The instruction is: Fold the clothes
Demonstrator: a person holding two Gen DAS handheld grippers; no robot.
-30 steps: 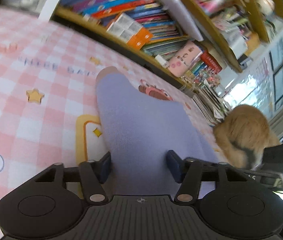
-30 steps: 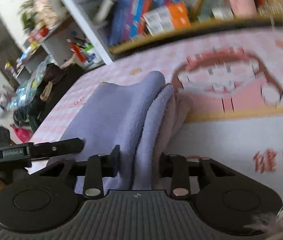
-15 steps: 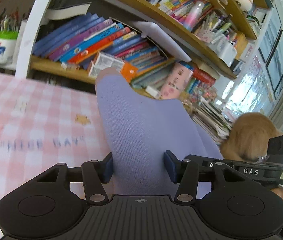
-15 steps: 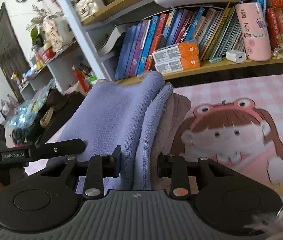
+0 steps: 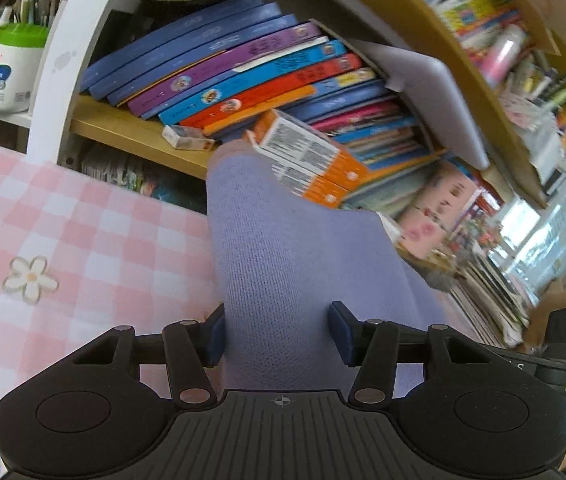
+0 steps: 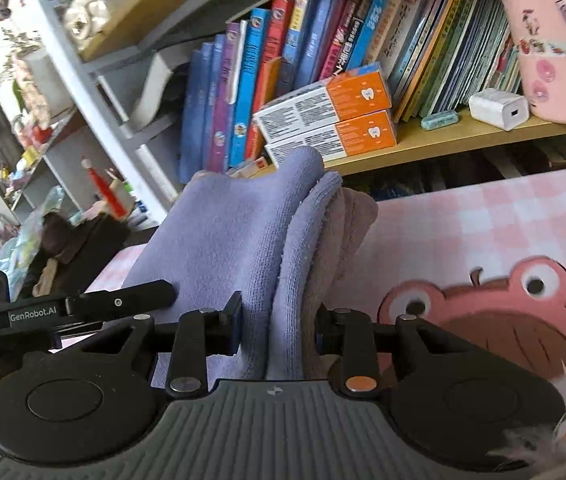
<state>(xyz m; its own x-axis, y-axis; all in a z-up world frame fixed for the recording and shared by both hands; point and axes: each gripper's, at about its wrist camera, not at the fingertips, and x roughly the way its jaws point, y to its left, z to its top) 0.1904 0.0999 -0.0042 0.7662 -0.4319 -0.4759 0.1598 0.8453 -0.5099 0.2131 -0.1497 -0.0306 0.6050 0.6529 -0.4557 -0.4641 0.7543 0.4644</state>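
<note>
Lavender garment clamped in left gripper and bunched, layered, in right gripper, raised off pink checked mat, apparently to carry one edge over.

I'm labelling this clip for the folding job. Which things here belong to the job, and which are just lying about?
Part of the job:
- lavender knitted garment, bunched between both sets of jaws
- left gripper
- right gripper
- pink checked mat beneath

Lying about:
- two orange-and-white boxes
- row of colourful books
- white charger plug
</note>
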